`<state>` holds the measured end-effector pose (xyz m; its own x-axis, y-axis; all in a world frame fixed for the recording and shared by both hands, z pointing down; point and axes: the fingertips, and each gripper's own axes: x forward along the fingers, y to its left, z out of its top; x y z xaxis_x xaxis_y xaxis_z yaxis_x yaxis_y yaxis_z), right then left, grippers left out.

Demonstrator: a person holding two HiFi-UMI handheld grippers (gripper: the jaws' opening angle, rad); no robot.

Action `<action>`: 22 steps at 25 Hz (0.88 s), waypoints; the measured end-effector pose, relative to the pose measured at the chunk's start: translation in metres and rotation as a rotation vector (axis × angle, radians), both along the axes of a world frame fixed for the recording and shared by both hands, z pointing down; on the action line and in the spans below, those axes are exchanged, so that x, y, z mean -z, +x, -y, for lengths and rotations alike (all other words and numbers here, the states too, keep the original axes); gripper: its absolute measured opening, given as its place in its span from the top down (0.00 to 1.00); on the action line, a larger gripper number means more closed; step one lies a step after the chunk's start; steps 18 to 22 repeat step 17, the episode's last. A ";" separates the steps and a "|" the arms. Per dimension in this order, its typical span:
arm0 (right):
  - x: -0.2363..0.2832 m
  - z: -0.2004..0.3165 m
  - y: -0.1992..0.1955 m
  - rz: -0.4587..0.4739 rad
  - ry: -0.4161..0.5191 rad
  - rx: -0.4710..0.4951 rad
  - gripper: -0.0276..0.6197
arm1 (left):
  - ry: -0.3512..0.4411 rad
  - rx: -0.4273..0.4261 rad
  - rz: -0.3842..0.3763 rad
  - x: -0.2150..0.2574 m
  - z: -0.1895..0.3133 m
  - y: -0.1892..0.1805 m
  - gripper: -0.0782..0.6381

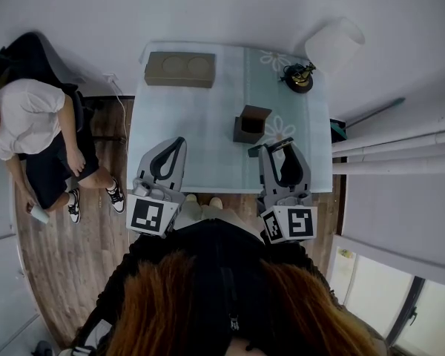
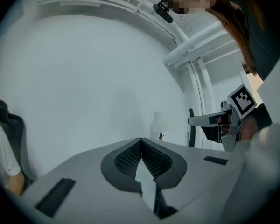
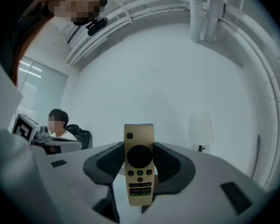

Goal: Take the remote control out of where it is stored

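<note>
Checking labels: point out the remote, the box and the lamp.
remote [image 3: 139,164]: right gripper view, on its button face.
box [image 1: 251,124]: head view, on its open top.
lamp [image 1: 334,44]: head view, on its shade.

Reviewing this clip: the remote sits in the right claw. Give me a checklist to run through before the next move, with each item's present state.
1. Remote control gripped by right claw: ok, upright between its pads.
2. Remote control out of the small open brown box: ok, no part of it is inside.
3. Left claw free: ok, shut and empty.
4. Grip firm enough to carry: cannot tell.
5. Bare tablecloth for setting down: ok, free space ahead of both claws.
</note>
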<state>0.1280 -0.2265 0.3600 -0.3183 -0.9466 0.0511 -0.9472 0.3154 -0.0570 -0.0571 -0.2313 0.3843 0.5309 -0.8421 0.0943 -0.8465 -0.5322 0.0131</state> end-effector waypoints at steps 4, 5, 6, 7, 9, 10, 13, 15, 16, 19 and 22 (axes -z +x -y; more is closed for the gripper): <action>0.003 -0.002 0.000 0.010 0.004 -0.001 0.64 | -0.001 0.004 -0.002 -0.001 -0.001 -0.001 0.89; 0.004 -0.002 -0.001 0.010 0.006 -0.001 0.64 | -0.001 0.005 -0.002 -0.001 -0.002 -0.002 0.89; 0.005 -0.003 -0.001 0.010 0.008 -0.001 0.64 | 0.001 0.006 -0.002 -0.001 -0.002 -0.002 0.89; 0.006 -0.003 -0.002 0.009 0.009 0.000 0.64 | 0.002 0.006 -0.002 0.000 -0.002 -0.003 0.89; 0.007 -0.003 -0.003 0.004 0.012 0.000 0.64 | 0.004 0.007 -0.003 0.000 -0.003 -0.004 0.89; 0.007 -0.003 -0.003 0.001 0.013 0.000 0.64 | 0.004 0.009 -0.005 0.001 -0.003 -0.004 0.89; 0.008 -0.003 -0.004 -0.004 0.018 0.000 0.64 | 0.010 0.015 -0.004 0.003 -0.003 -0.007 0.89; 0.009 -0.003 -0.005 -0.006 0.019 0.000 0.64 | 0.012 0.016 -0.001 0.003 -0.003 -0.007 0.89; 0.009 -0.003 -0.005 -0.006 0.019 0.000 0.64 | 0.012 0.016 0.000 0.004 -0.004 -0.007 0.89; 0.010 -0.004 -0.005 -0.007 0.019 0.000 0.64 | 0.013 0.016 0.001 0.004 -0.004 -0.007 0.89; 0.010 -0.004 -0.005 -0.007 0.019 0.000 0.64 | 0.013 0.016 0.001 0.004 -0.004 -0.007 0.89</action>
